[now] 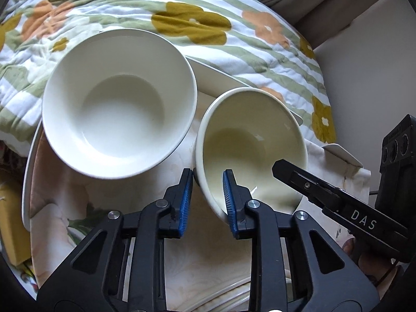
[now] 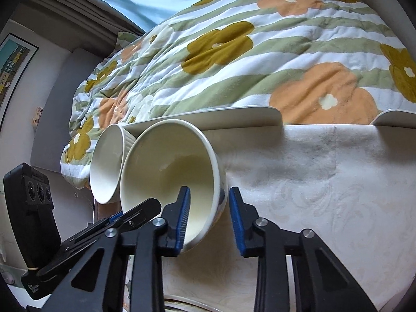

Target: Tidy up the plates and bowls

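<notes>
A small cream bowl (image 1: 249, 135) (image 2: 169, 166) with blue marks on its outside is tilted toward the cameras on a cloth-covered white tray (image 1: 221, 78). My left gripper (image 1: 208, 173) is shut on its near-left wall, one blue pad outside and one inside. My right gripper (image 2: 209, 189) is shut on the opposite wall, left pad inside and right pad outside. One of its black fingers (image 1: 299, 179) shows at the bowl's right rim in the left wrist view. A larger white bowl (image 1: 117, 104) (image 2: 106, 163) stands right beside the cream one, rims close together.
The tray's raised rim (image 2: 234, 117) runs behind the bowls, and a pale patterned cloth (image 2: 325, 182) covers it to the right. A floral quilt (image 1: 208, 13) (image 2: 260, 52) lies beyond the tray. A grey wall (image 1: 364, 65) rises at the right.
</notes>
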### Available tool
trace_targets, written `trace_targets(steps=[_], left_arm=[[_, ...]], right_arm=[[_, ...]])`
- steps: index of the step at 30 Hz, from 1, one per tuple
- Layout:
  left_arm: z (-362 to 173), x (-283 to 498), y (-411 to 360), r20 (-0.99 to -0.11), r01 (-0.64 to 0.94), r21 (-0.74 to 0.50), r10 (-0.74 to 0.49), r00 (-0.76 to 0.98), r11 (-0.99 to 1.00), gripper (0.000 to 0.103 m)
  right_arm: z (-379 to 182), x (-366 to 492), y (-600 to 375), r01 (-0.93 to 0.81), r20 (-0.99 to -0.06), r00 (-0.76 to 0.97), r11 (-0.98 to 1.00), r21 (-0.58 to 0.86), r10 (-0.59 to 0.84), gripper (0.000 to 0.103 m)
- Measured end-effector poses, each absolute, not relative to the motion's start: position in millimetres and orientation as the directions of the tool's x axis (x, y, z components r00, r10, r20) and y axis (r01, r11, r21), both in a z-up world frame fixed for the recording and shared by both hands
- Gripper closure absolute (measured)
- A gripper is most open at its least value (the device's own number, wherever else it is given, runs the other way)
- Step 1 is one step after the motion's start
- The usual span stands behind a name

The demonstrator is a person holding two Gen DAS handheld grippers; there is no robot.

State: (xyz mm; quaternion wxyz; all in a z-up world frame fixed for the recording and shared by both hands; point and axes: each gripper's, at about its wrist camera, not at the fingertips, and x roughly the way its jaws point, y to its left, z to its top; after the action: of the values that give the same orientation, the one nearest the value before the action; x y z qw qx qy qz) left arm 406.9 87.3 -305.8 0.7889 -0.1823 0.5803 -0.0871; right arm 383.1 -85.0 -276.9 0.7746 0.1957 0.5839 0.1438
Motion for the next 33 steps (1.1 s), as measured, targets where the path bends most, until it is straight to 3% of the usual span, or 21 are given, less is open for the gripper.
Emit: trace_targets(steps=[3,14,24,33], left_arm=[[-306.6,408.6,86.9,-0.886,-0.075,-0.383,-0.342,0.314,0.921,0.082],[-289.0,401.3,80.2,-0.883,-0.037,-0.35,-0.316,0.348,0.936,0.083],[-224.8,364.9,50.8,-0.852,0.037,-0.314,-0.299,0.43,0.949,0.082],[-167.4,303.8,-23.1,-0.823,0.11,-0.294,-0.31,0.476,0.949,0.082]], right_arm=[[-281.3,385.3,-85.9,0.017,-0.852,0.275,0.884,0.467,0.445,0.087],[-271.2,377.6,-90.0,0.001,-0.841,0.299,0.882,0.472,0.45,0.087],[-217.8,340.4,-119.5,-0.041,-0.794,0.391,0.871,0.49,0.465,0.087],[-171.0,273.3,-189.9,-0.045,-0.744,0.472,0.856,0.515,0.473,0.087]])
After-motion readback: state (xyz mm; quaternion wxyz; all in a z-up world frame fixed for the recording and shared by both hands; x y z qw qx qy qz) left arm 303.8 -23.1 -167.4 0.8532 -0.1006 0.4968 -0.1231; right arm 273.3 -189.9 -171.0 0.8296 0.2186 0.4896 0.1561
